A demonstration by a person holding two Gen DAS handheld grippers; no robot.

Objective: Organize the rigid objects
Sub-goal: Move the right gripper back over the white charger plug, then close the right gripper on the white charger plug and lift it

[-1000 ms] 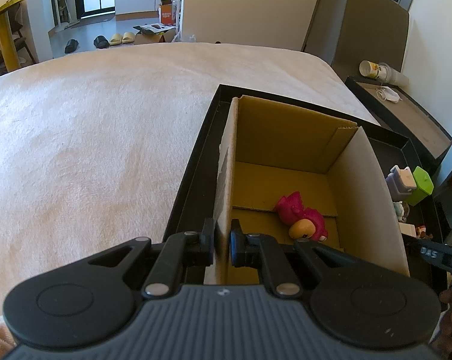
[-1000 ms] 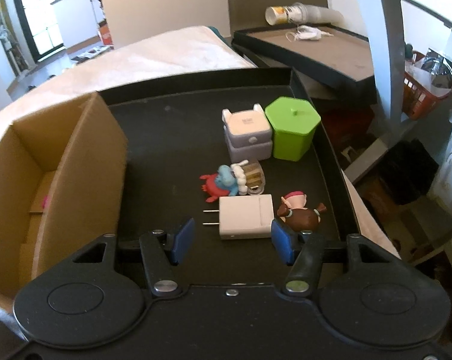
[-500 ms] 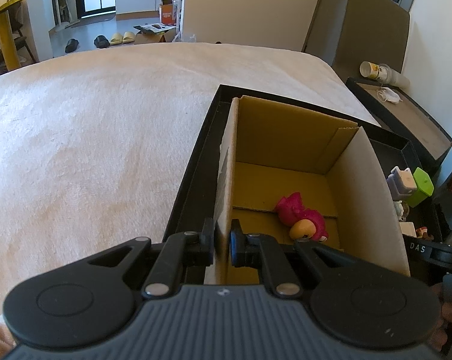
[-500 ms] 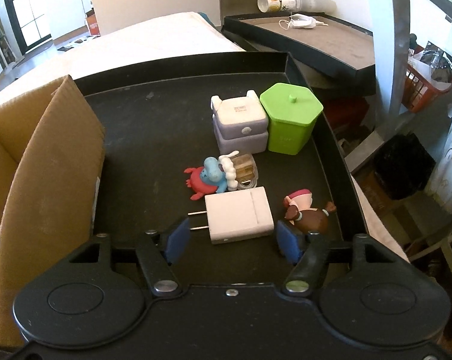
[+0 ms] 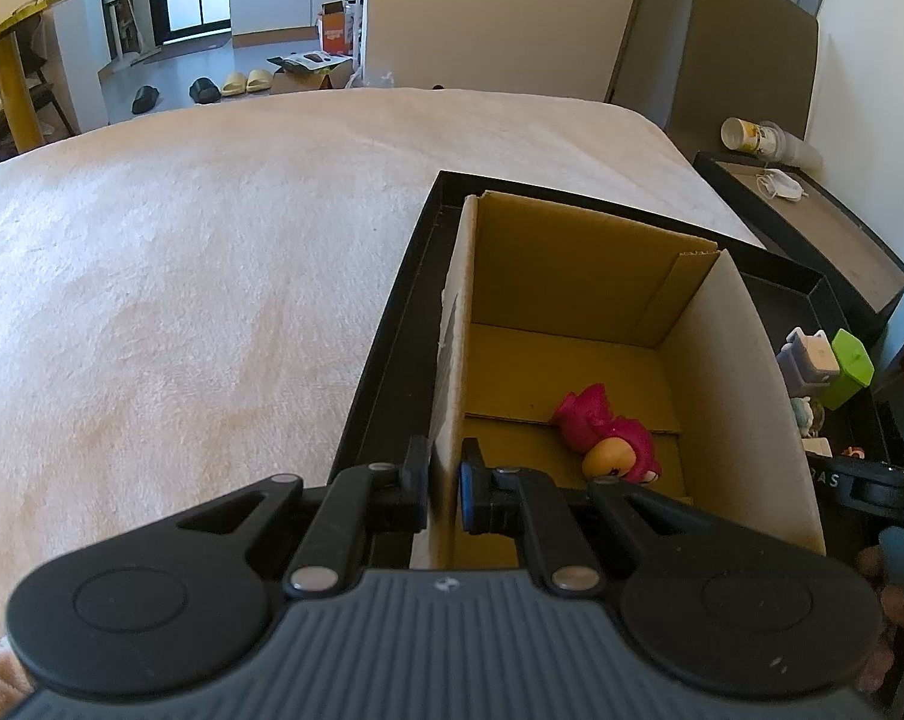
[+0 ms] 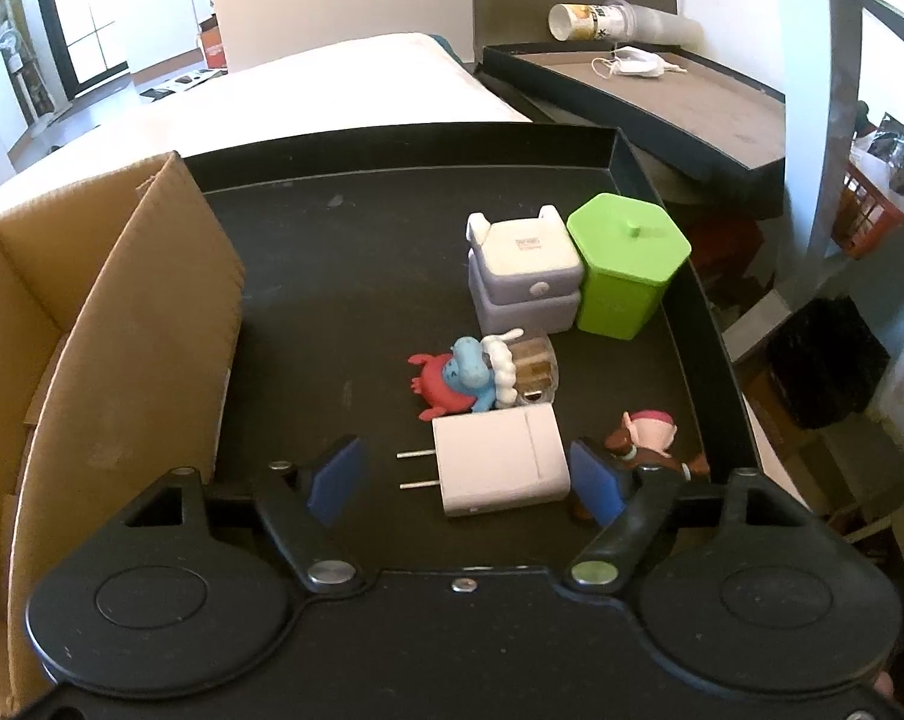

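The white charger (image 6: 499, 459) lies on the black tray (image 6: 392, 147) between the opening jaws of the right hand-held gripper (image 6: 466, 474), untouched. That gripper half hides a brown figurine (image 6: 646, 441). The left hand-held gripper (image 5: 446, 483) pinches the cardboard box (image 5: 452, 348) wall.

My cardboard box (image 5: 577, 276) looks matt and papery, the black tray (image 6: 344, 276) matt too. The white charger (image 6: 499, 459) is smooth plastic, the green hexagonal container (image 6: 622, 273) slightly glossy plastic, and the blanket (image 5: 182, 276) fuzzy cloth.

White plug charger (image 6: 499, 459) flat on tray, pink toy (image 5: 607, 435) boxed, perhaps a duck
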